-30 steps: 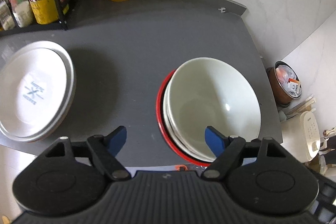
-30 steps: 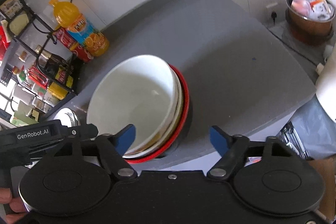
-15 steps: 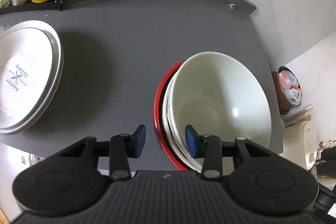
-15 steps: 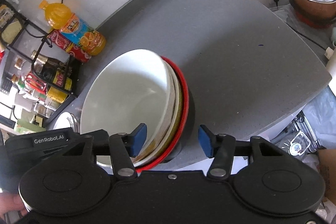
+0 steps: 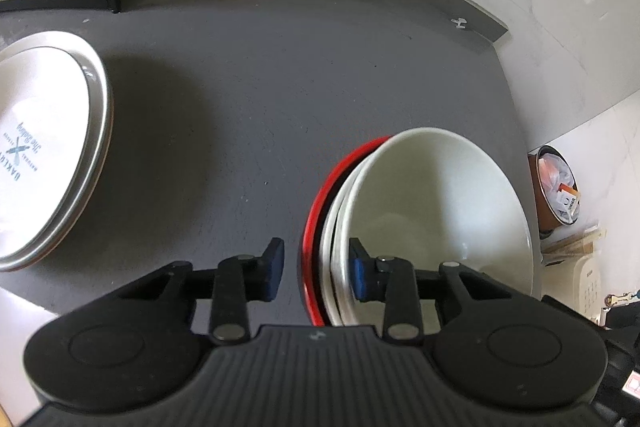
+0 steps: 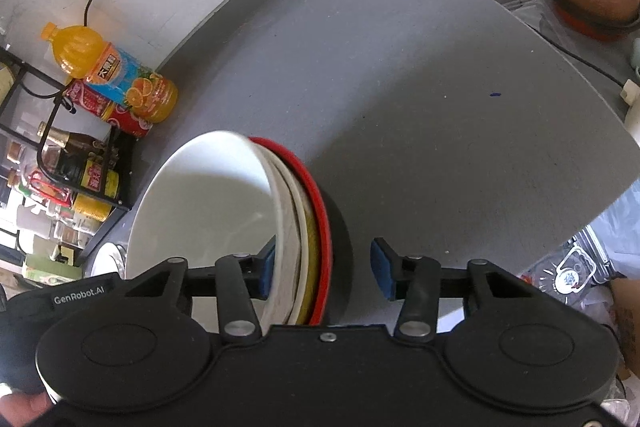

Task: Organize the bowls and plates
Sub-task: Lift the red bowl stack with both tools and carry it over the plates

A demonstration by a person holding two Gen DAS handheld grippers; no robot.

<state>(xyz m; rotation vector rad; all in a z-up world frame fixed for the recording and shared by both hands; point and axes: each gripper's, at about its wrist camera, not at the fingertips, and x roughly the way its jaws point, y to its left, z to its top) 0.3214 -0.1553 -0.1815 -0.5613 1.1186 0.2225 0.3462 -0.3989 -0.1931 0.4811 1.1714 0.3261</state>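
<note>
Straddling one bowl stack, two grippers; one plate stack.

White bowl in red-rimmed bowl, grey counter

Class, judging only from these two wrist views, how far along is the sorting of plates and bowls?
Done: the plates sit stacked together, and the bowls are nested in one pile. In hand: the left gripper and right gripper each straddle the pile's rim from opposite sides, jaws not fully closed. Left: gripping and moving the pile.
</note>
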